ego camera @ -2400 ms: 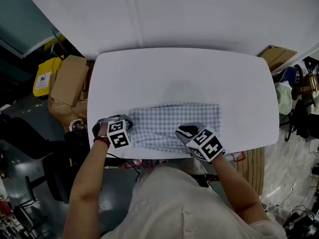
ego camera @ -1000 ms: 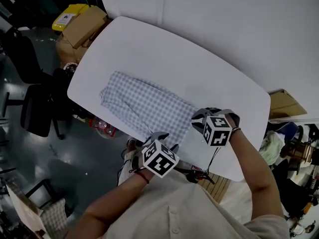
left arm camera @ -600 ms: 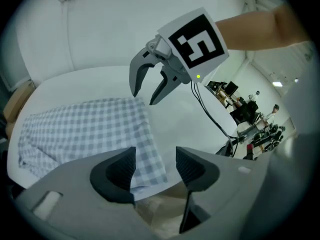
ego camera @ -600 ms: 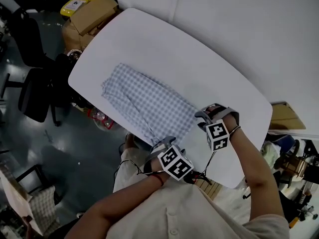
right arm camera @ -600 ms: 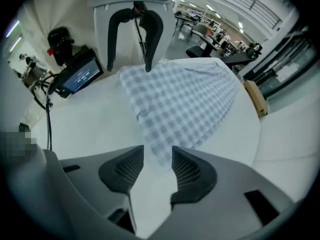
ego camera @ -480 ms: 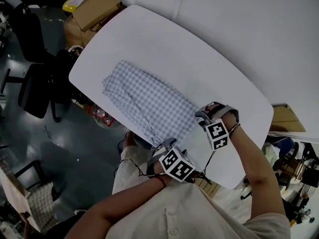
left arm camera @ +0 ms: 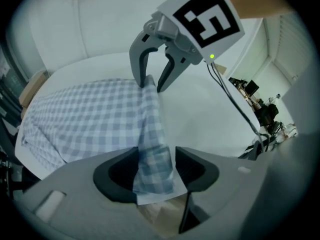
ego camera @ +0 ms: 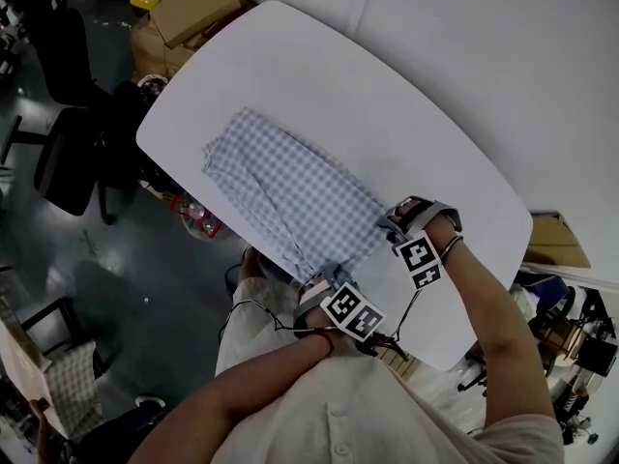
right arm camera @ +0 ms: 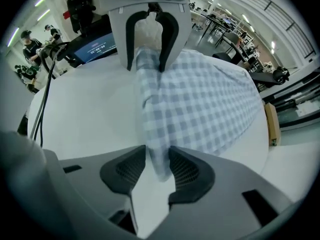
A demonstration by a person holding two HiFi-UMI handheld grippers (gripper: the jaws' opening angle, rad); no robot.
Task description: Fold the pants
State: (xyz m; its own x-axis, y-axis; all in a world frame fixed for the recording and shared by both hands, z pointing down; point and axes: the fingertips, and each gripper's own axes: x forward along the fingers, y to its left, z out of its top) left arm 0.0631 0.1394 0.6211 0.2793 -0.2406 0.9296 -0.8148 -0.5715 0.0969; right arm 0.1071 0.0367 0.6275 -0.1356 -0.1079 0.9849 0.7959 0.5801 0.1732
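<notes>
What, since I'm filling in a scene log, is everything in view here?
Table: one, white, centre of the head view.
Pants: one, blue-white checked, flat on the table.
Box: one, brown, on the floor beyond the table.
Chair: at least one, black, on the floor left of the table.
Left gripper: one, grey, at the pants' near end, jaws just opened, cloth between.
Right gripper: one, grey, same end, jaws lately closing, cloth between, seemingly not pressed.

Items present: one table [ego camera: 435, 114], one pants [ego camera: 280, 191]. Cardboard boxes: two, one box [ego camera: 198, 3] by the table's far end and one box [ego camera: 556, 242] by its right. Grippers: two, left gripper [ego camera: 314, 290] and right gripper [ego camera: 392, 220].
</notes>
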